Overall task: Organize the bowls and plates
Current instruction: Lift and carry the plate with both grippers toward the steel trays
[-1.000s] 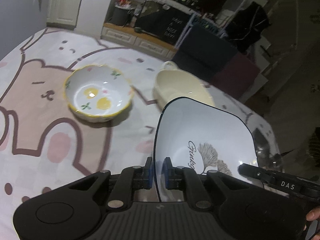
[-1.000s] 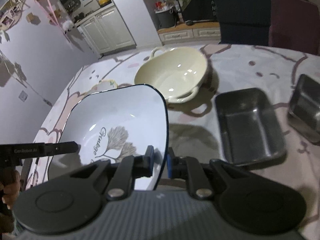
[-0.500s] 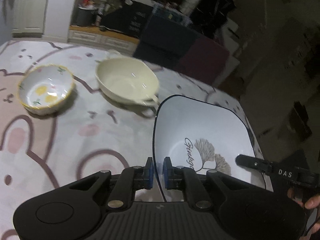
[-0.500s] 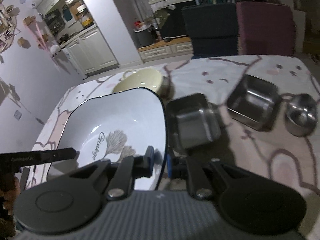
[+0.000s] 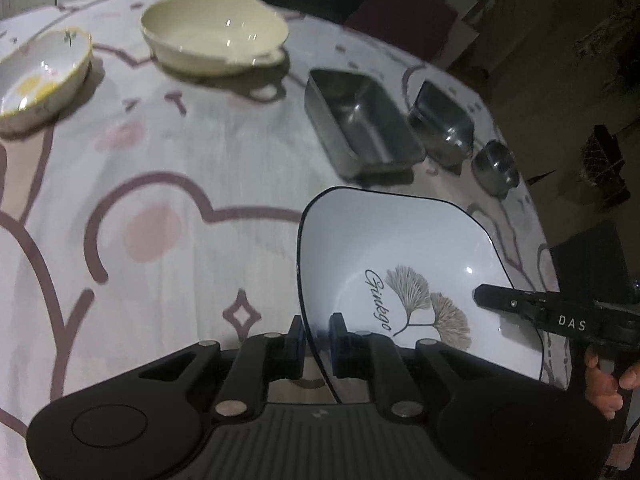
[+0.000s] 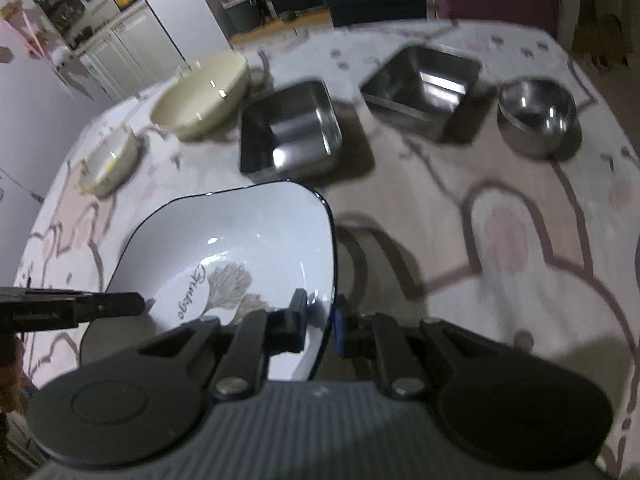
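Two handheld grippers carry a white square plate (image 5: pixel 404 248) with a dark rim and a ginkgo print above a counter (image 5: pixel 192 168) covered in a pink cartoon cloth. The left gripper (image 5: pixel 316 344) has its jaws opening a touch, yet they pinch the plate's left rim between them; the right gripper (image 6: pixel 322 326) has its jaws closed on the opposite rim. A hand (image 5: pixel 604 380) shows at the edge of the left view. Beyond the plate, along the far side of the counter, stand a yellow-rimmed bowl (image 5: pixel 40 80), a cream two-handled dish (image 5: pixel 216 36), a long steel pan (image 5: pixel 360 120), a square steel pan (image 6: pixel 424 88) and a small steel bowl (image 6: pixel 536 116), each apart from the next.
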`<state>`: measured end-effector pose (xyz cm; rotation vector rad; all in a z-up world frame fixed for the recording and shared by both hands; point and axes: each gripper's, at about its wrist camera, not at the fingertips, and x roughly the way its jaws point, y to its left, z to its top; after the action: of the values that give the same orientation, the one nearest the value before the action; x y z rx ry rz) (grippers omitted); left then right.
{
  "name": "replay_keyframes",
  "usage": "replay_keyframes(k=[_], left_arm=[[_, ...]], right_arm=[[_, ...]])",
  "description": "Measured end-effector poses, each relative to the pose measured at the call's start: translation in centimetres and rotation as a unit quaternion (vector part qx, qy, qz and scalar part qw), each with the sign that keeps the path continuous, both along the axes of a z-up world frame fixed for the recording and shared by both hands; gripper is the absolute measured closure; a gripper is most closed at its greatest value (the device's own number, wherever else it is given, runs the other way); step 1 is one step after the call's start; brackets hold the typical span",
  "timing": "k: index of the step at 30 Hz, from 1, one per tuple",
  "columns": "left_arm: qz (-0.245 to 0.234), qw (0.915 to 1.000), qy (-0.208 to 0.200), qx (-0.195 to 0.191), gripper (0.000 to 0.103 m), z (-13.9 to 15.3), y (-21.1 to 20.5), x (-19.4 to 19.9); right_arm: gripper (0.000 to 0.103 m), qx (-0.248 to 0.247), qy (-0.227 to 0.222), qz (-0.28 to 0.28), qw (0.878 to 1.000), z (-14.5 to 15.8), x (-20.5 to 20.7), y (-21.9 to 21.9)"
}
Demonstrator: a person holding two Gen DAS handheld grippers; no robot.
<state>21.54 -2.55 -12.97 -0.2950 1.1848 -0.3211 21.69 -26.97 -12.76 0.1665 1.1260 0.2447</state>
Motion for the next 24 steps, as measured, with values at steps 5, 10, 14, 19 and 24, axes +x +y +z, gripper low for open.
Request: replay_keyframes(k=[5,10,14,19,24], left_arm=[[0.009,0.9998,0.020,0.003,0.090,-1.1,-0.3,0.8],[0.015,0.9995,0.028,0.004,0.089,-1.7,-0.5,2.1],[0.017,0.9993,0.032,0.006,0.089,-2.2,-0.8,2.8],[0.018,0.9992,0.035,0.010,0.089,-2.6,-1.1,3.4],[0.023,0.9991,0.035,0.011,0.089,-2.7,-1.2,4.0]], right_arm=[[0.086,-0.008,0.025,0.001,1.000,-1.4,0.2,0.0],[0.086,-0.014,0.037,-0.008,0.999,-2.2,1.5,0.1],[0.086,-0.016,0.041,-0.015,0.999,-2.5,2.4,-0.2],[0.086,-0.020,0.048,-0.024,0.998,-3.0,3.2,-0.2],[0.085,-0.025,0.047,-0.029,0.998,-3.2,3.6,-0.1]])
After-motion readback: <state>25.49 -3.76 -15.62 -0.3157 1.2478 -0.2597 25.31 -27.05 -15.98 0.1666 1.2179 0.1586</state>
